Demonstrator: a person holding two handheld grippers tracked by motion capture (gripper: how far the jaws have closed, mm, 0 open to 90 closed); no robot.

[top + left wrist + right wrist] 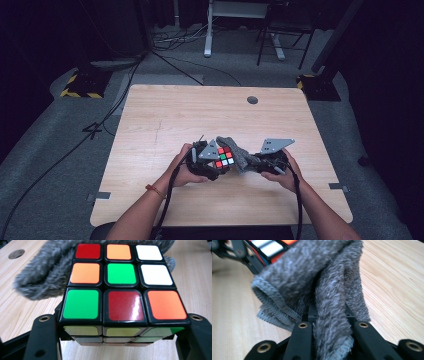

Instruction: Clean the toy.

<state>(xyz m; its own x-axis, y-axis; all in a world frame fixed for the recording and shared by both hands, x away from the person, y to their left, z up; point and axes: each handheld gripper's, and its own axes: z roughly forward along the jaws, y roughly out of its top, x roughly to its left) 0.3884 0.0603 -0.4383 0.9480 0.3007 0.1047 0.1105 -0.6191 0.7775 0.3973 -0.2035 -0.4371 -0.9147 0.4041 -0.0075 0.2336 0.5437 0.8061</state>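
Two handheld grippers meet near the front middle of the wooden table (165,115), and I am working both of them. My left gripper (212,167) has its black jaws drawn in against opposite sides of a puzzle cube (122,282), holding it just above the tabletop with a mixed face of red, orange, white and green squares turned upward. My right gripper (257,162) has its jaws pinched narrow on a bunched fold of grey fuzzy cloth (322,290), and the free part of that cloth drapes over the far side of the cube, touching it. Both tools sit close together, nearly touching, with a person's hands wrapped around them.

My worry, as I judge it: the left jaws press on smooth plastic, so a firm wipe from the cloth could twist the cube or push it out of the grip. A layer of the cube might also rotate under sideways pressure. The thick cloth could slide from the right jaws if it snags on a cube edge
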